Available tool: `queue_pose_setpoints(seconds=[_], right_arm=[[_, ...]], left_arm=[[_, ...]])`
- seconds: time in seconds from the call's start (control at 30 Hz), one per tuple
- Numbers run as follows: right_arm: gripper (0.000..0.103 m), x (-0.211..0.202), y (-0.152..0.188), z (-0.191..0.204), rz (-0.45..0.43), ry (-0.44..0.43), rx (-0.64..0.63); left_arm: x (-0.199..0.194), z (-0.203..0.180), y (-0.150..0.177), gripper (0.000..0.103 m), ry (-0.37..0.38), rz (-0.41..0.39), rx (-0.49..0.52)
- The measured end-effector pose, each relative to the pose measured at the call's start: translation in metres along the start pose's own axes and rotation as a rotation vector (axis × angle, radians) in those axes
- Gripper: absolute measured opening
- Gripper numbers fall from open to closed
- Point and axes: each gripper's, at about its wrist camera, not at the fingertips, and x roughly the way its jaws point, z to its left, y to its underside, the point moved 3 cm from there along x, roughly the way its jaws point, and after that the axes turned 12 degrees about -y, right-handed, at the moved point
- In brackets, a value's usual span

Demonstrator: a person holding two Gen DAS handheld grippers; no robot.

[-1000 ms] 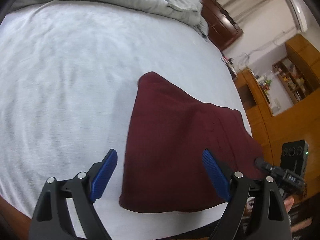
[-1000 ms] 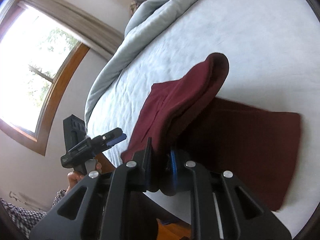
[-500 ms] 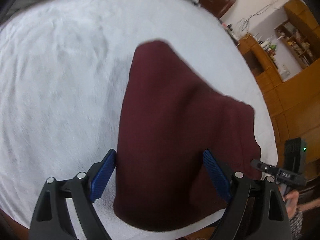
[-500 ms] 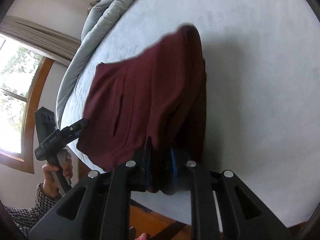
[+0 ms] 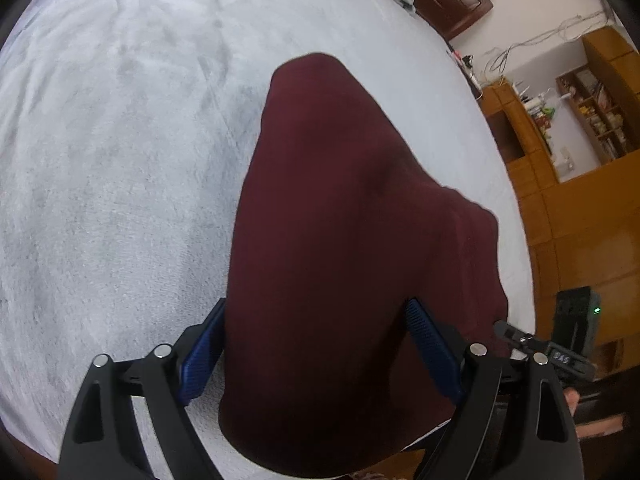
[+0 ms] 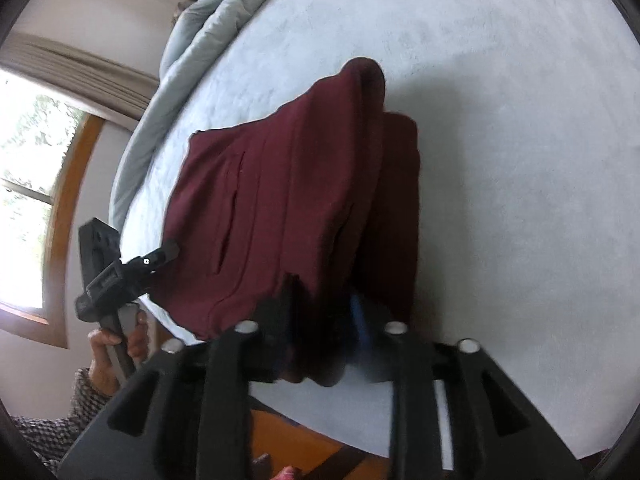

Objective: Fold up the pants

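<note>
Pants (image 6: pixel 288 208) hide our right claw (image 6: pixel 320 320) tips, clamped on their blurred edge; our left claw (image 5: pixel 316 344) gapes wide over the bed (image 5: pixel 120 160).

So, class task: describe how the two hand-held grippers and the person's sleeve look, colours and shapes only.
Left hand-held gripper: black angular frame, silver bolts, ribbed blue finger pads. Right hand-held gripper: same black frame, silver bolts, blue pads mostly hidden. Its side shows white lettering in the left view. Sleeve: dark-and-white checked fabric.
</note>
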Motion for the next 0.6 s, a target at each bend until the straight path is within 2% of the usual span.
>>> queue_pose_setpoints(seconds=[0.03,0.1,0.2,0.3,0.37,0.43,0.47,0.5,0.53,0.6], right_arm=[[0.033,-0.005,-0.004,0.005,-0.009,0.011,-0.020],[0.046,-0.017,-0.015,0.016,-0.037,0.052,-0.058],[0.047,-0.027,-0.043,0.016,-0.089,0.040,-0.063],[0.047,-0.018,-0.076,0.005,-0.117,0.017,-0.022],[0.047,-0.004,-0.096,-0.007,-0.107,-0.014,0.020],[0.047,0.007,-0.109,-0.019,-0.091,-0.001,0.041],[0.044,0.013,-0.114,-0.024,-0.083,-0.011,0.051],[0.023,0.017,-0.117,-0.027,-0.077,-0.040,0.063],[0.012,0.022,-0.120,-0.030,-0.062,-0.090,0.080],[0.005,0.025,-0.125,-0.028,-0.067,-0.104,0.075]], left_arm=[[-0.003,-0.001,-0.002,0.088,-0.003,-0.008,0.004],[-0.011,-0.005,-0.005,0.088,-0.017,-0.029,0.015],[-0.016,-0.012,-0.014,0.088,-0.078,-0.042,0.060],[-0.014,-0.019,-0.021,0.089,-0.119,-0.041,0.078],[-0.012,-0.022,-0.023,0.089,-0.131,-0.036,0.073],[-0.010,-0.022,-0.026,0.090,-0.136,-0.039,0.071],[-0.010,-0.023,-0.026,0.090,-0.139,-0.041,0.075],[-0.008,-0.025,-0.025,0.090,-0.145,-0.042,0.083],[-0.007,-0.025,-0.024,0.090,-0.153,-0.041,0.094],[-0.005,-0.026,-0.022,0.090,-0.165,-0.040,0.108]])
